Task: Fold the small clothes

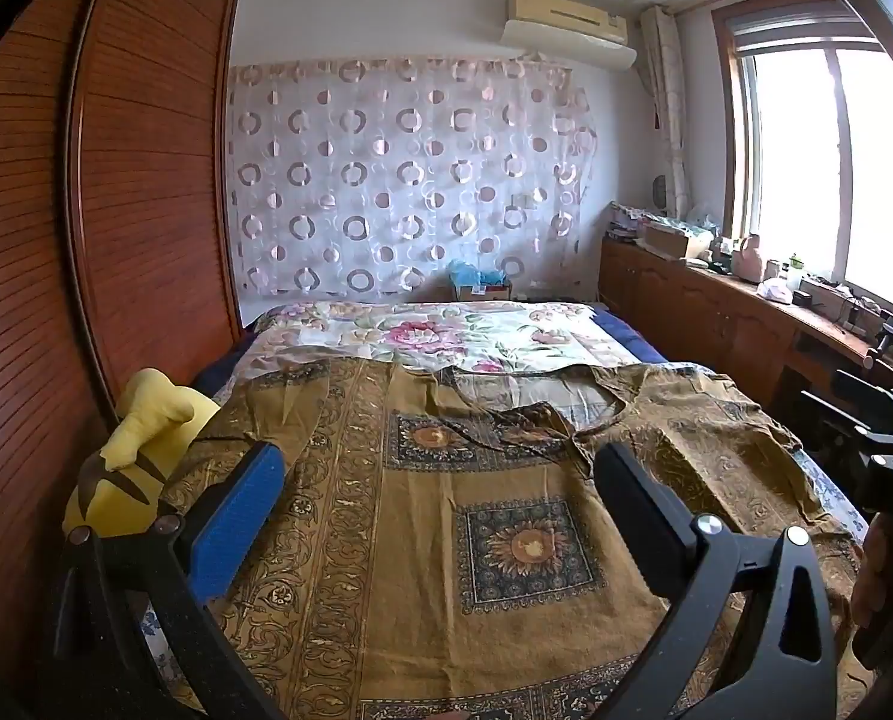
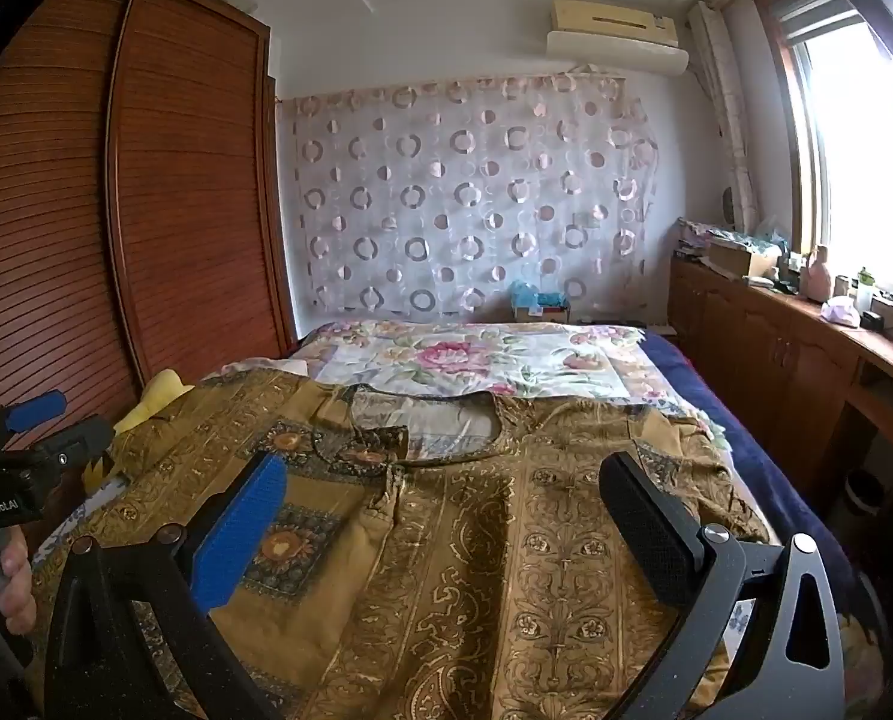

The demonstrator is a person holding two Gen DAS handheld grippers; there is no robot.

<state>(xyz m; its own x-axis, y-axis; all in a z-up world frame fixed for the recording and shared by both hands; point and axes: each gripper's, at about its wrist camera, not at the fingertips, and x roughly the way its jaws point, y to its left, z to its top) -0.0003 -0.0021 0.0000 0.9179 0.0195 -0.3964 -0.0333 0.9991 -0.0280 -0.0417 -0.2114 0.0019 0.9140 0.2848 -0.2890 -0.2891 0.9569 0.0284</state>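
Note:
A mustard-brown patterned garment [image 1: 476, 510] with dark square sunflower panels lies spread flat on the bed, neckline away from me. It also shows in the right wrist view [image 2: 476, 528]. My left gripper [image 1: 440, 474] is open and empty, hovering above the garment's left half. My right gripper [image 2: 446, 480] is open and empty above the garment's middle and right half. The left gripper also shows at the left edge of the right wrist view [image 2: 35, 420], held in a hand.
The bed carries a floral sheet [image 1: 446, 336] beyond the garment. A yellow plush toy [image 1: 134, 456] lies at the bed's left edge by the wooden wardrobe [image 1: 86, 210]. A cluttered wooden counter [image 1: 746, 300] runs under the window on the right.

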